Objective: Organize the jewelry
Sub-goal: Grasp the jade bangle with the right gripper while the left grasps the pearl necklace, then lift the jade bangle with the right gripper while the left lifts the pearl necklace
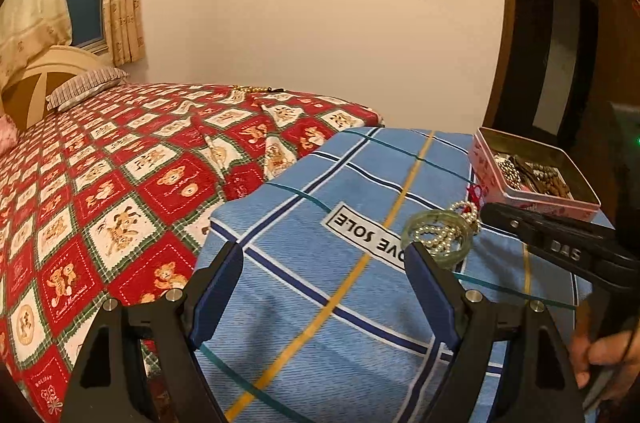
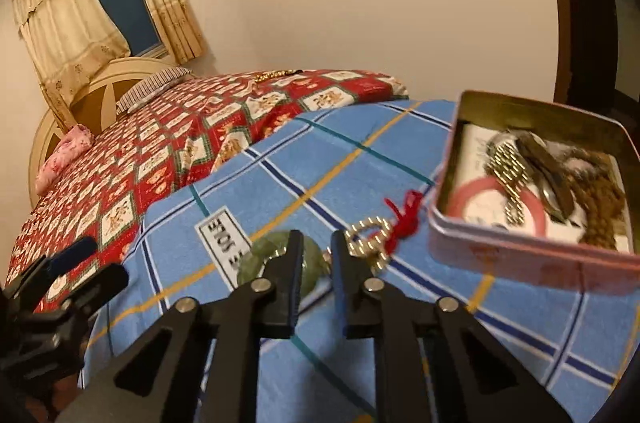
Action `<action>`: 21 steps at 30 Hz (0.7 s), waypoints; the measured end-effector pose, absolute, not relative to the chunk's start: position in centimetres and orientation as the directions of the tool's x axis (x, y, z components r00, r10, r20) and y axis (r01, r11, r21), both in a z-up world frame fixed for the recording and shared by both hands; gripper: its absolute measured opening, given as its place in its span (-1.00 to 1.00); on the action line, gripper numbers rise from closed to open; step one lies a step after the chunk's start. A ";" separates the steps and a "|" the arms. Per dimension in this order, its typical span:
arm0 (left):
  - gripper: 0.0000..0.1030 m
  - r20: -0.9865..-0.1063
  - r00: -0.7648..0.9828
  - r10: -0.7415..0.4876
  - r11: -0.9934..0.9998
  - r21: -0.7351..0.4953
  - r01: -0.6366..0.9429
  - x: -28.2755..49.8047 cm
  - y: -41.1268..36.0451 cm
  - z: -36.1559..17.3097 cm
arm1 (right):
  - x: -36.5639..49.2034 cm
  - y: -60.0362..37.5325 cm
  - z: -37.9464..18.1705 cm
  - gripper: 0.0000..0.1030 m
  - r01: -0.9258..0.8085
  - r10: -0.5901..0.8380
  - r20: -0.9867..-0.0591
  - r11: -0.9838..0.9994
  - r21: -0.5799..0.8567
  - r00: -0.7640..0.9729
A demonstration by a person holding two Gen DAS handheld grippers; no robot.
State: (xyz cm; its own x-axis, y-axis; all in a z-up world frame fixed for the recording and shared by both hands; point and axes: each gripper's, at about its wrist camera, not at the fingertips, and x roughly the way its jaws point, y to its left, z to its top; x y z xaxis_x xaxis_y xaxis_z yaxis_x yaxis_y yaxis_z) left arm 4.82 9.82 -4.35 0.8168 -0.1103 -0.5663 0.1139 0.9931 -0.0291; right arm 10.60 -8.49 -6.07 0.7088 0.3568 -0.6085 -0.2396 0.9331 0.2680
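Two grippers over our blue cloth (image 1: 320, 263): left gripper (image 1: 324, 259) gapes wide, empty; right gripper (image 2: 316, 243) nearly closed, grip unclear. Jade bangle (image 1: 436, 235) and pearls (image 2: 368, 235) lie just beside the pink tin (image 2: 532, 255), near the cloth's edge.

Left black two-finger gripper (image 1: 324, 265): blue-padded jaws spread wide, nothing between them, angled downward. Right black two-finger gripper (image 2: 316, 255): jaws drawn nearly together, a narrow gap left, angled downward. Bare hand (image 1: 608, 355): seen gripping the right handle.
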 end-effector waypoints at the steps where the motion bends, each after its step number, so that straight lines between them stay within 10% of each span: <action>1: 0.61 -0.567 0.816 -0.111 0.993 -0.028 0.116 4.8 9.7 -4.4 | 10.1 -8.9 -6.1 -0.68 -0.237 0.360 -0.608 0.932 0.276 0.707; 13: 0.61 -0.569 0.815 -0.107 0.993 -0.016 0.120 4.2 9.1 -4.4 | 13.0 -5.4 -8.1 -0.21 -0.258 0.348 -0.709 0.937 0.237 0.613; 16: 0.61 -0.571 0.814 -0.109 0.993 -0.019 0.120 4.2 9.3 -4.4 | 13.0 -4.8 -8.5 -0.77 -0.269 0.338 -0.729 0.939 0.216 0.595; 21: 0.61 -0.581 0.803 -0.133 0.990 -0.042 0.133 4.5 9.2 -4.6 | 10.7 -6.4 -6.6 -0.79 -0.287 0.384 -0.635 0.923 0.256 0.670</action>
State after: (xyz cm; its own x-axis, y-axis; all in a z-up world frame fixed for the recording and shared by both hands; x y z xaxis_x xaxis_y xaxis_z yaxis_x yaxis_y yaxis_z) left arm 4.47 9.25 -4.59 0.8032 -0.1326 -0.5808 0.1332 0.9902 -0.0419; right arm 10.67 -6.38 -6.58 0.6704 0.3839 -0.6350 -0.2866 0.9233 0.2556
